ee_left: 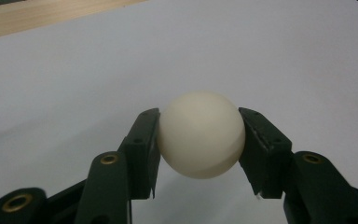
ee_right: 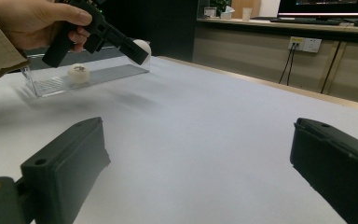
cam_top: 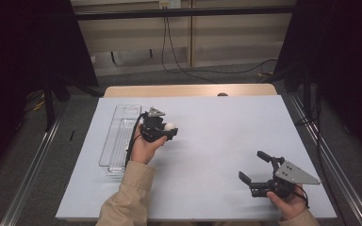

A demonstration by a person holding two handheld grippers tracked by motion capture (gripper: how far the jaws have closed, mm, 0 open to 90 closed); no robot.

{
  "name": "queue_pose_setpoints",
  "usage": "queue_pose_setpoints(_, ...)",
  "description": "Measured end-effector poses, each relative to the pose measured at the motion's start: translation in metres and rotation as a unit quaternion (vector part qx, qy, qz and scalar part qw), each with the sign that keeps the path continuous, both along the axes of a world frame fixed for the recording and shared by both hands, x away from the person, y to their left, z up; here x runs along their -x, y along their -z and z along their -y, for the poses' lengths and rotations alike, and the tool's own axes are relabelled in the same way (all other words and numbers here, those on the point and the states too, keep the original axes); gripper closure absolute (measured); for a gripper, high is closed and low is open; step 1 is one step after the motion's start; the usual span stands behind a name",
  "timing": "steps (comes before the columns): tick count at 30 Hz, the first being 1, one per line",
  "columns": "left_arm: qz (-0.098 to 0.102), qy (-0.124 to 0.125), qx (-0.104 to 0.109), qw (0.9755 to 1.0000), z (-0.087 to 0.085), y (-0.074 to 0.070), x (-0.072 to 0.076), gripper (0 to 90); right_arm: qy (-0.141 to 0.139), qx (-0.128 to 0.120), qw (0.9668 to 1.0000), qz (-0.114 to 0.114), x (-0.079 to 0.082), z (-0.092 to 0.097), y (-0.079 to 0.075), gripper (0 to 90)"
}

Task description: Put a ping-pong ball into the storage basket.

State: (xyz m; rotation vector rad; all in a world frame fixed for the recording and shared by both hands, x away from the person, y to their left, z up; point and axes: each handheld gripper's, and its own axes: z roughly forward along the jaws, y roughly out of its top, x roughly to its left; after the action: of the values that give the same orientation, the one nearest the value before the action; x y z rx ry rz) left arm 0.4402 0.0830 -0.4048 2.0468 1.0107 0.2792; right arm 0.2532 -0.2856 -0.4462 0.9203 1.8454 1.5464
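Above the white bench (cam_top: 207, 141), left of centre in the high view: left claw (cam_top: 170, 128) clamped on a cream ball (cam_top: 170, 126), lifted clear of the surface and just beside the clear plastic tray (cam_top: 118, 141) along the bench's left side. Seen along the left claw's own jaws: ball (ee_left: 201, 134) pinched at its widest part, one black pad (ee_left: 144, 144) pressed on each side, jaws drawn in only as far as the ball allows, white bench surface (ee_left: 261, 56) behind and below. From the right gripper view: same claw (ee_right: 137, 50) gripped by a hand (ee_right: 32, 21) in a beige sleeve, ball (ee_right: 143, 45) peeking out at the jaw tips, hanging over the near end of the tray (ee_right: 88, 74); inside the tray, a second ball (ee_right: 79, 73), whitish with a dark mark on top, resting on the floor of it. Near the bench's front right corner: right claw (cam_top: 255, 167) spread wide, nothing between the jaws, well apart from ball and tray, held low by the other hand (cam_top: 290, 202). In its own view: both black pads (ee_right: 67, 163) far apart, bare bench (ee_right: 200, 140) between them, touching nothing
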Motion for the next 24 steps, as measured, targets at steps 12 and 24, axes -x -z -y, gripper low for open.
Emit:
queue_pose_setpoints(12,-0.003,-0.005,0.003,1.0,-0.0024,-0.001,-0.0002,51.1,-0.002,0.0,1.0,0.001,0.0004,-0.0008,-0.0001,3.3)
queue_pose_setpoints(24,-0.003,-0.006,0.001,1.0,-0.0081,-0.0049,-0.0007,51.1,-0.002,-0.002,1.0,0.002,0.0005,-0.0002,-0.0003,3.3)
